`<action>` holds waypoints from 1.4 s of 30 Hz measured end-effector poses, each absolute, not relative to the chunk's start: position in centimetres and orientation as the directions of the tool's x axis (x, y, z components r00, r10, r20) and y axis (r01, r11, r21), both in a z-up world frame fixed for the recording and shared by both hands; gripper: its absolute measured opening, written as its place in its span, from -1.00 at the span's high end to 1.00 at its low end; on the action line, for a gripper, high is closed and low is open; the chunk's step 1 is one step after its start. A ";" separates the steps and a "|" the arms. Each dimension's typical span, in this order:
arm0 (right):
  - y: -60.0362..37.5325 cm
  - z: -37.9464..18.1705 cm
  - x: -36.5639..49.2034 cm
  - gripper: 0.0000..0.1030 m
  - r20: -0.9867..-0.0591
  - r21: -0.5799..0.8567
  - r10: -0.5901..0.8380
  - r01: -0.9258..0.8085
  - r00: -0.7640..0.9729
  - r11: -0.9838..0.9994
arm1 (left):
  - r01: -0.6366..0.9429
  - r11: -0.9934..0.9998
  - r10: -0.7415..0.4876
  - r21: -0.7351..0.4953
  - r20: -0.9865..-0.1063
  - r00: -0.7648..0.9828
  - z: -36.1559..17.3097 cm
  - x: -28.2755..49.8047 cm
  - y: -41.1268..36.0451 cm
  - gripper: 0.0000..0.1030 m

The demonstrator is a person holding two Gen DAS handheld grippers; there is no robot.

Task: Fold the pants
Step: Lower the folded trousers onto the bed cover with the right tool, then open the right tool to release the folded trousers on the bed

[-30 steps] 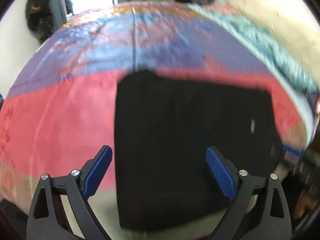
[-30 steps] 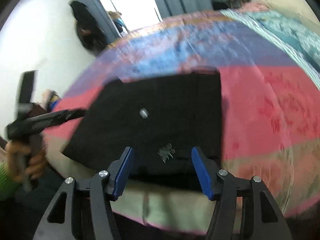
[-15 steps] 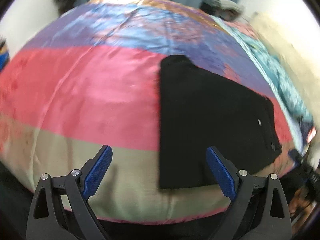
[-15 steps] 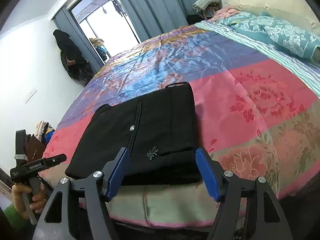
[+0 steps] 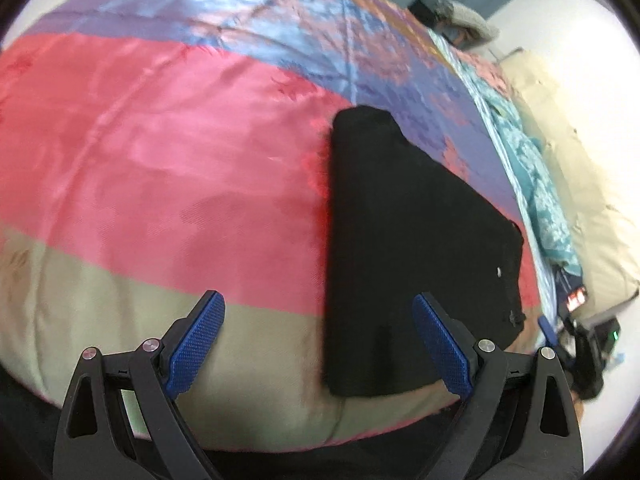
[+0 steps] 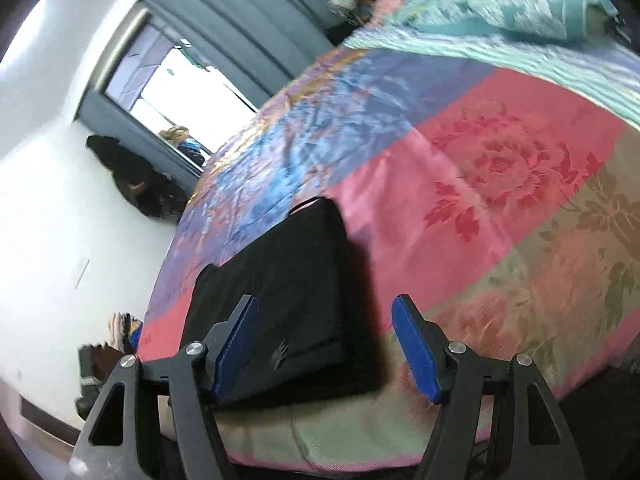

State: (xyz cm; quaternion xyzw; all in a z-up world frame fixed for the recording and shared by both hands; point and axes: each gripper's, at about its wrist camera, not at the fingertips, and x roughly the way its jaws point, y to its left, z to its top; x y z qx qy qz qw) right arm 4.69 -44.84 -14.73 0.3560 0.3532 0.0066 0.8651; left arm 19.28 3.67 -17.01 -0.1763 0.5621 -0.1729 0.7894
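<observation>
Black folded cloth pants (image 5: 404,248) are lying near the bed's (image 5: 160,168) front edge; both hand-held grippers, left (image 5: 318,344) and right (image 6: 328,344), are being held apart, empty; corners are best squared.

Both hand-held grippers (image 5: 318,344) (image 6: 326,346) agape, empty.

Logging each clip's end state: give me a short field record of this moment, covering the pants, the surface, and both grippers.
pants: black pants, folded into a flat compact rectangle
surface: colourful satin bedspread, pants near its front edge
left gripper: left gripper, jaws open, nothing between them, above the bedspread beside the pants
right gripper: right gripper, jaws open, not gripping the pants
background: teal pillow, grey curtains
task state: the fold looks finished
</observation>
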 end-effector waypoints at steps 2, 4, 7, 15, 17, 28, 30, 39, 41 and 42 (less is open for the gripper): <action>-46.0 -15.6 7.1 -0.36 -0.602 0.688 0.396 0.198 0.694 0.699 | 0.082 0.880 -0.471 -0.468 -0.840 0.270 -17.8 20.4 3.1 -0.86; -46.1 -16.9 9.6 -0.36 -0.595 0.729 0.507 0.153 0.623 0.667 | 0.096 0.871 -0.490 -0.482 -0.841 0.229 -18.5 21.2 2.2 -0.86; -45.8 -19.0 12.7 -0.36 -0.652 0.695 0.537 0.140 0.535 0.705 | 0.139 0.859 -0.511 -0.492 -0.836 0.198 -19.2 21.9 0.3 -0.86; -42.5 -23.4 15.9 -0.37 -0.581 0.798 0.727 0.082 0.366 0.596 | 0.185 0.840 -0.539 -0.511 -0.827 0.163 -20.0 23.2 -3.4 -0.15; -42.3 -23.2 15.9 0.10 -0.582 0.795 0.726 0.069 0.366 0.603 | 0.197 0.846 -0.529 -0.495 -0.827 0.191 -19.3 23.0 -3.8 0.38; -39.1 -13.6 19.7 0.30 -0.450 0.807 0.745 -0.132 0.492 0.575 | 0.305 0.807 -0.590 -0.506 -0.721 0.364 -9.0 26.3 -1.8 0.65; -38.7 -11.9 21.9 0.30 -0.445 0.784 0.732 -0.170 0.516 0.597 | 0.295 0.809 -0.587 -0.508 -0.700 0.406 -7.6 28.7 -0.8 0.63; -40.3 -19.1 26.1 -0.05 -0.786 0.537 0.405 0.190 0.467 0.822 | 0.041 0.991 -0.130 -0.124 -0.903 0.409 -15.4 31.8 2.3 0.01; -41.9 -17.7 22.7 -0.08 -0.756 0.528 0.357 0.190 0.548 0.828 | 0.050 0.992 -0.126 -0.116 -0.874 0.468 -14.6 28.8 3.5 -0.36; -42.1 -16.7 21.4 -0.09 -0.768 0.475 0.304 0.183 0.563 0.861 | 0.046 0.997 -0.077 -0.063 -0.855 0.513 -14.1 26.9 3.6 -0.50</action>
